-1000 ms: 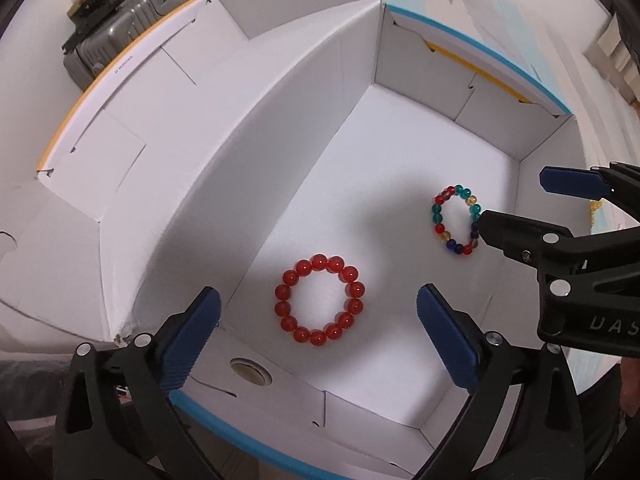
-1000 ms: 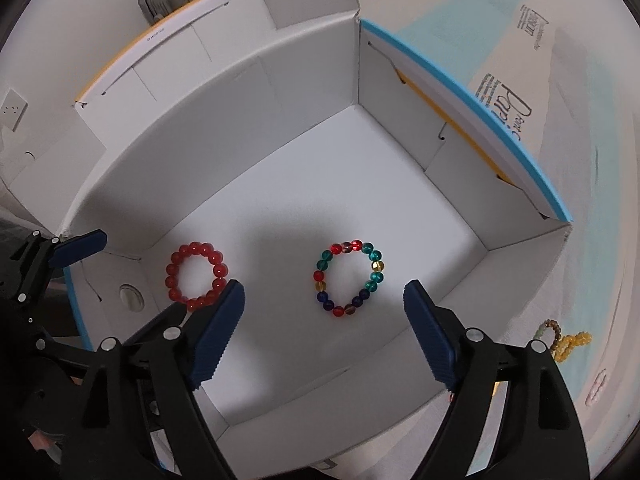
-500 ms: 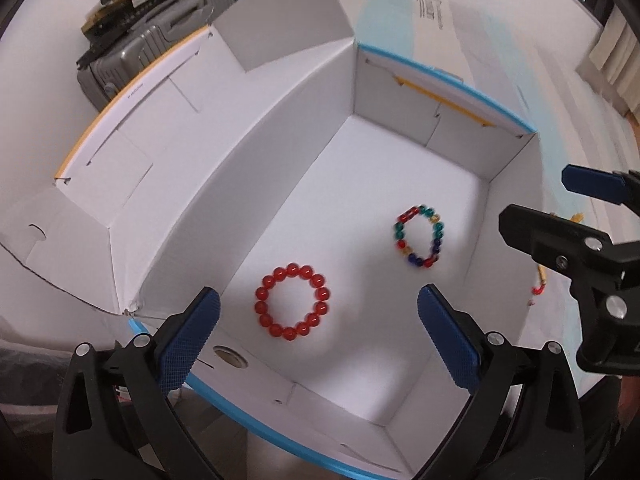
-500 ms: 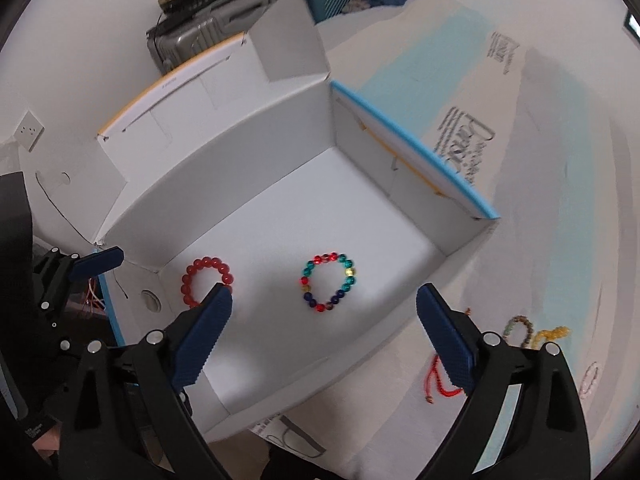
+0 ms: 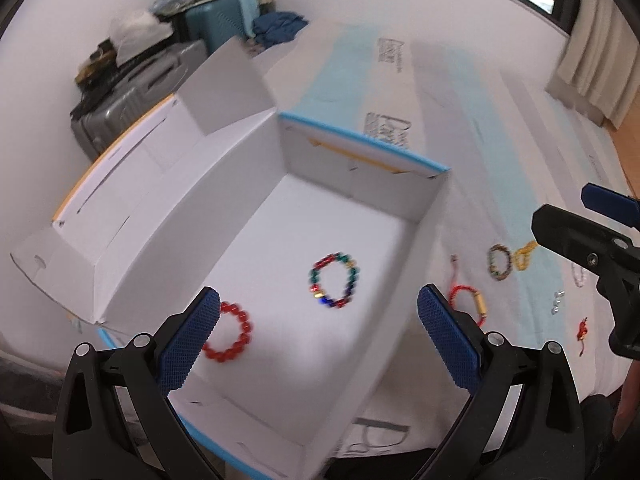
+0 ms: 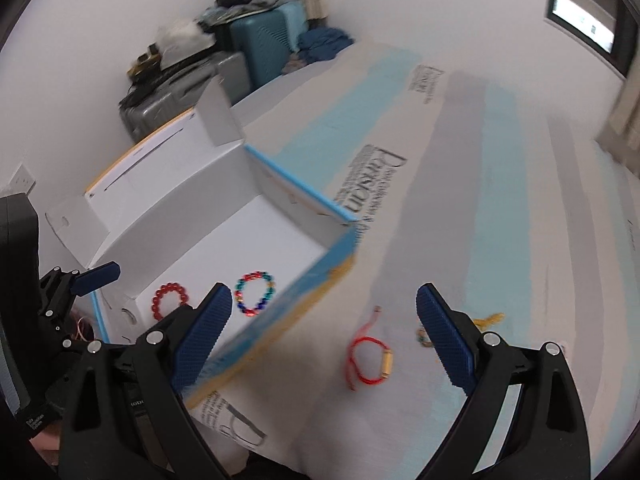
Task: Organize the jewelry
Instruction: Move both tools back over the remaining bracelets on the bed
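Note:
A white box with a blue rim [image 5: 362, 154] stands open on the bed sheet. Inside lie a red bead bracelet [image 5: 236, 338] and a multicolour bead bracelet [image 5: 334, 280], apart from each other. My left gripper [image 5: 318, 295] hovers open above the box's near end, nothing between its pads. My right gripper [image 6: 324, 292] is open and empty too, over the sheet just right of the box [image 6: 304, 196]. Below it lies a red cord bracelet with a gold tube [image 6: 370, 360]. A brown-green bead bracelet [image 5: 500, 262] and a yellow piece [image 5: 526, 256] lie further right.
The box lid [image 5: 120, 184] leans open at the left against the wall. A grey suitcase [image 5: 132, 92] and a teal suitcase [image 5: 224, 28] stand behind. A clear bead bracelet [image 5: 578, 276], a silver piece [image 5: 556, 302] and a small red charm [image 5: 582, 330] lie on the sheet.
Both grippers have risen and drawn back out of the box. The right one has swung right, over the sheet with the red cord bracelet. The two bead bracelets stay in the box.

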